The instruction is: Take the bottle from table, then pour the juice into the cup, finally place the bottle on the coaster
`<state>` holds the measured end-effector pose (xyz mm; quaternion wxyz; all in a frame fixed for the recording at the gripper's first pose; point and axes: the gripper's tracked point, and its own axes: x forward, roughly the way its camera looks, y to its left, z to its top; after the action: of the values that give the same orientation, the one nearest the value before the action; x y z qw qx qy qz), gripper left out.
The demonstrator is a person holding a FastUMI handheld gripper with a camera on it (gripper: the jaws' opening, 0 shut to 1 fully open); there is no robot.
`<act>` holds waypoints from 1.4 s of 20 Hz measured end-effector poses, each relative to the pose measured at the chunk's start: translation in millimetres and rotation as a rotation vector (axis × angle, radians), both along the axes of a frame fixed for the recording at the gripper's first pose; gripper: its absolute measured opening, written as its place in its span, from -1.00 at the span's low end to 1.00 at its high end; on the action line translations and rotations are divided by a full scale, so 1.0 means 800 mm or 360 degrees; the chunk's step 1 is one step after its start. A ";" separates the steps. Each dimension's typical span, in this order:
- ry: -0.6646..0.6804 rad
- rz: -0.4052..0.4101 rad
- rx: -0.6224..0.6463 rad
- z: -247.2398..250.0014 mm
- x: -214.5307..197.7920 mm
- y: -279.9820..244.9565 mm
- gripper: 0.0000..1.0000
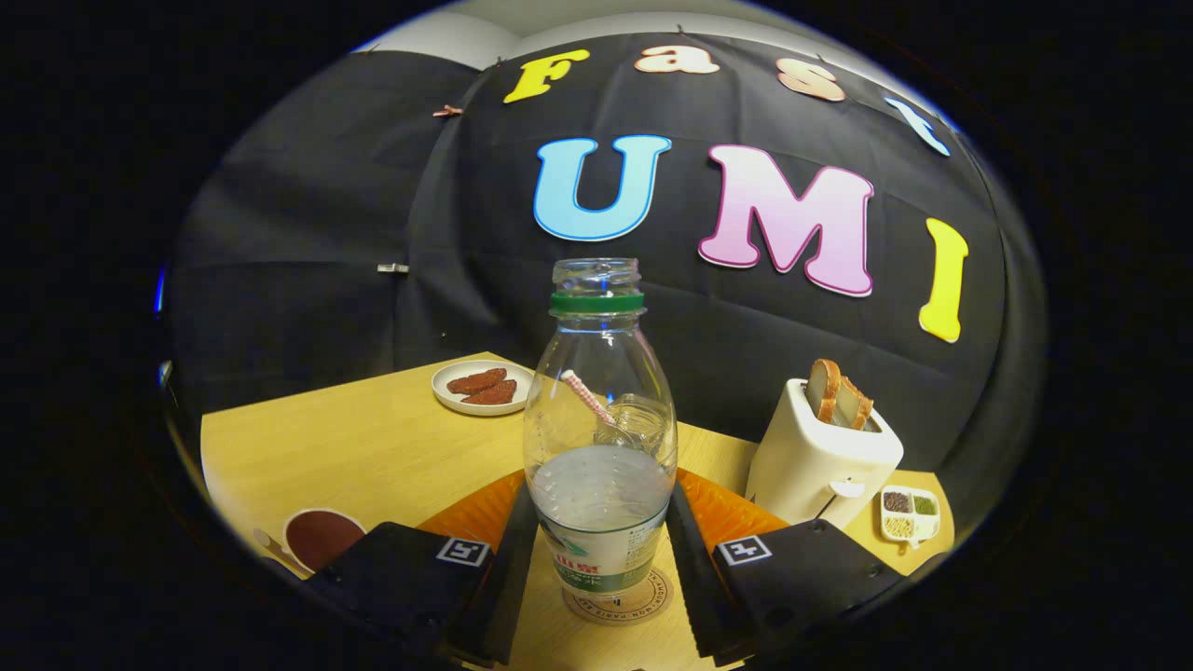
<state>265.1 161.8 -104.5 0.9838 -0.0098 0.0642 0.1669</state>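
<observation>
Bottle (599,438) stands on coaster (620,601), cup (643,421) at 12 o'clock behind; jaws pinch it, only release remains.

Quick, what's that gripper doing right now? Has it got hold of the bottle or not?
Gripper: its fingers flank the bottle, which stands on the coaster; whether both fingers press on it cannot be told.
</observation>
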 end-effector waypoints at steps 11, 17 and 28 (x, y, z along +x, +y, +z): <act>0.0020 -0.0074 0.0055 -0.036 0.028 -0.028 0.48; 0.0054 -0.0079 0.0097 -0.054 0.024 -0.024 0.50; 0.0156 -0.0084 0.0204 -0.062 0.019 -0.030 0.98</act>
<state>280.1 137.9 -154.0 0.9822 0.0631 0.1016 0.1449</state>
